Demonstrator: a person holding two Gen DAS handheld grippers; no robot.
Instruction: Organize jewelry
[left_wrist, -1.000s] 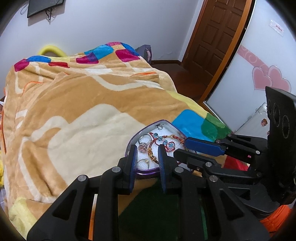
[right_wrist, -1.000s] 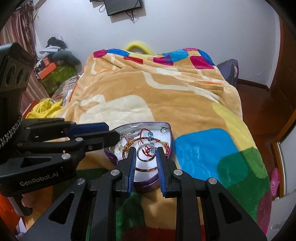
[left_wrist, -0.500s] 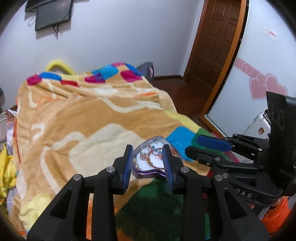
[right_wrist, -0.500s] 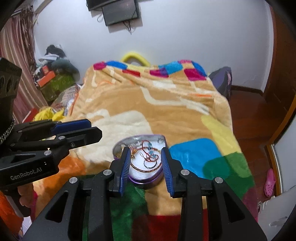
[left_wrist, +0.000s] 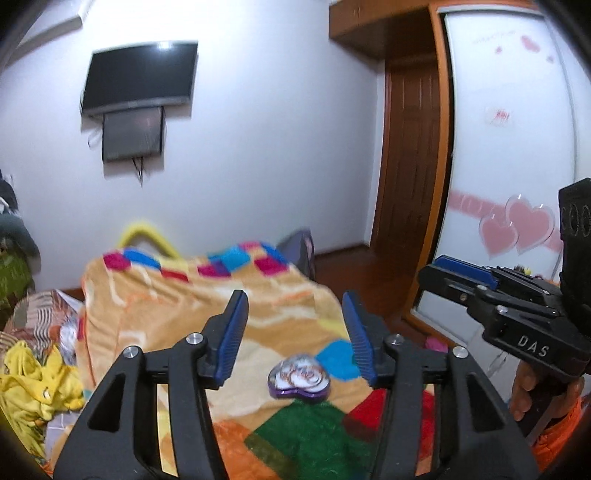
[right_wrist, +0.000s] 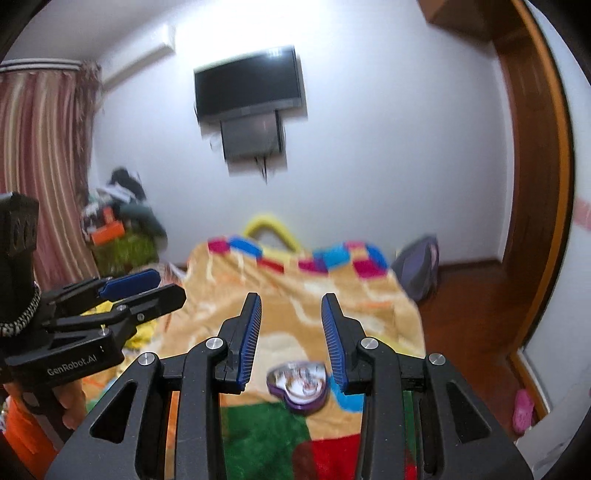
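Note:
A purple heart-shaped jewelry box (left_wrist: 299, 380) lies open on the patterned blanket, with rings and red beaded bracelets inside; it also shows in the right wrist view (right_wrist: 298, 384). My left gripper (left_wrist: 295, 332) is open and empty, raised well back from the box. My right gripper (right_wrist: 291, 332) is open and empty, also raised behind the box. Each gripper shows from the side in the other's view: the right one (left_wrist: 480, 284), the left one (right_wrist: 129, 288).
The bed's orange, cream and multicoloured blanket (left_wrist: 184, 314) fills the lower view. Yellow clothes (left_wrist: 33, 380) lie left of the bed. A wall TV (right_wrist: 249, 85), a wooden door (left_wrist: 410, 158) and a wardrobe with pink hearts (left_wrist: 517, 229) stand around.
Both grippers have pulled up and back from the box and opened wider. The box now looks small and far, and the room's walls have come into view.

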